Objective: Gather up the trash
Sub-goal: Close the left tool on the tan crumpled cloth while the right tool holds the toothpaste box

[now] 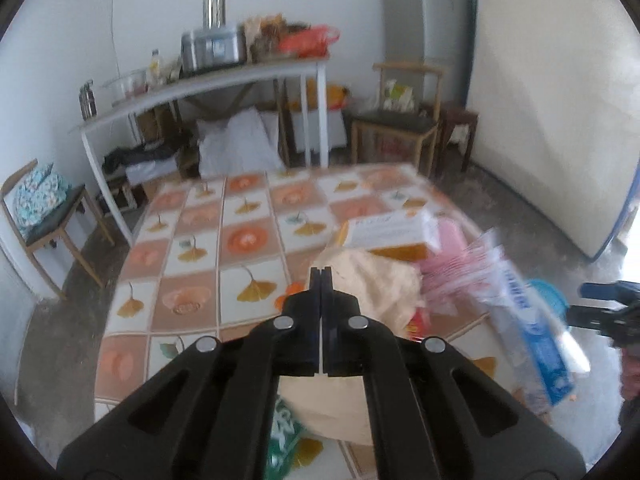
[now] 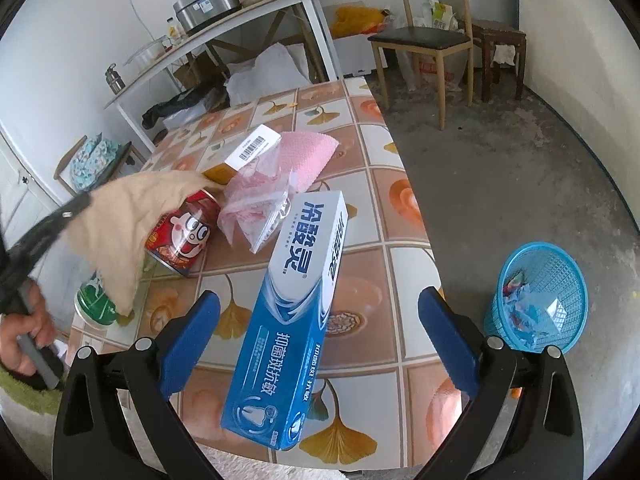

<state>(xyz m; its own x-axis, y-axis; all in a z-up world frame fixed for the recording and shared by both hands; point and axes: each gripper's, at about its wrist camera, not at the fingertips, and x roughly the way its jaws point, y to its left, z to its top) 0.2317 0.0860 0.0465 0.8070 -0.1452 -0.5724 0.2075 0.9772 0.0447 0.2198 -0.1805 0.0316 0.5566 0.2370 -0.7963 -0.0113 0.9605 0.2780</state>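
My left gripper (image 1: 321, 270) is shut on a beige cloth (image 1: 376, 284) and holds it above the table; the cloth also hangs at the left of the right wrist view (image 2: 120, 220). My right gripper (image 2: 320, 328) is open, its blue pads on either side of a blue and white toothpaste box (image 2: 296, 312) lying on the tiled table (image 2: 380, 208); the box also shows in the left wrist view (image 1: 532, 332). A red can (image 2: 184, 236), a clear plastic bag (image 2: 256, 204), a pink cloth (image 2: 308, 156) and a white and orange carton (image 2: 248, 148) lie beyond.
A blue mesh basket (image 2: 536, 296) with scraps in it stands on the floor right of the table. A green packet (image 2: 96, 300) lies at the table's left edge. A chair (image 2: 424, 40) and a white side table (image 2: 224, 20) stand behind.
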